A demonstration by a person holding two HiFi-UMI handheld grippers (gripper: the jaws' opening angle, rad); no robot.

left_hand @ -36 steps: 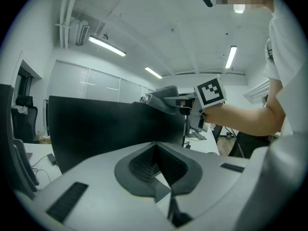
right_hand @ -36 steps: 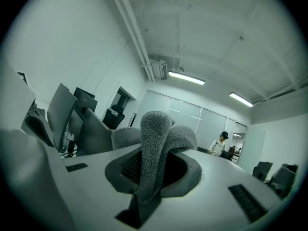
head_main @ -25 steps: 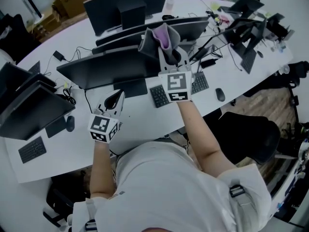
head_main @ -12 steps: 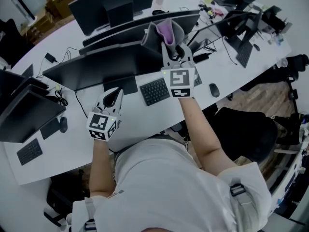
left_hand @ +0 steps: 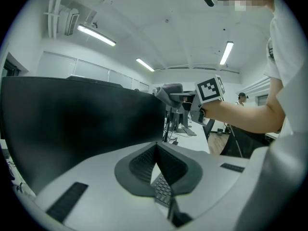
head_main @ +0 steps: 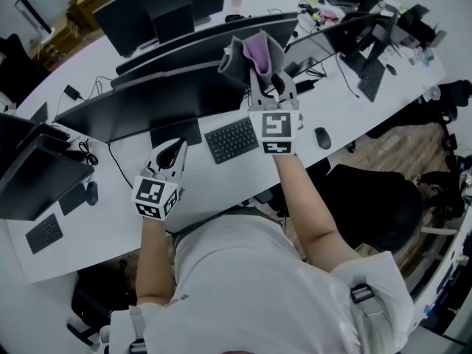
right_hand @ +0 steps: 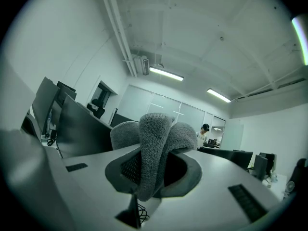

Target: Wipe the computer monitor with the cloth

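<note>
In the head view a long dark monitor [head_main: 166, 98] stands on the white desk [head_main: 214, 190], seen from above. My right gripper [head_main: 270, 85] is shut on a grey cloth with a purple side [head_main: 251, 52], held at the top edge of the monitor's right end. In the right gripper view the fluffy cloth [right_hand: 154, 134] bulges out between the jaws of that gripper [right_hand: 153, 162]. My left gripper [head_main: 172, 155] hovers low in front of the monitor's stand, shut and empty. The left gripper view has the gripper [left_hand: 156, 150] facing the dark screen [left_hand: 72, 124].
A black keyboard [head_main: 231, 139] and a mouse [head_main: 321, 137] lie in front of the monitor. More monitors [head_main: 162, 6] stand behind and to both sides, with cables between them. A black office chair [head_main: 376, 198] is at the right. A person [right_hand: 202, 134] stands far off.
My right gripper has carried the cloth a little farther along the monitor's top edge. The left gripper has stayed almost where it was.
</note>
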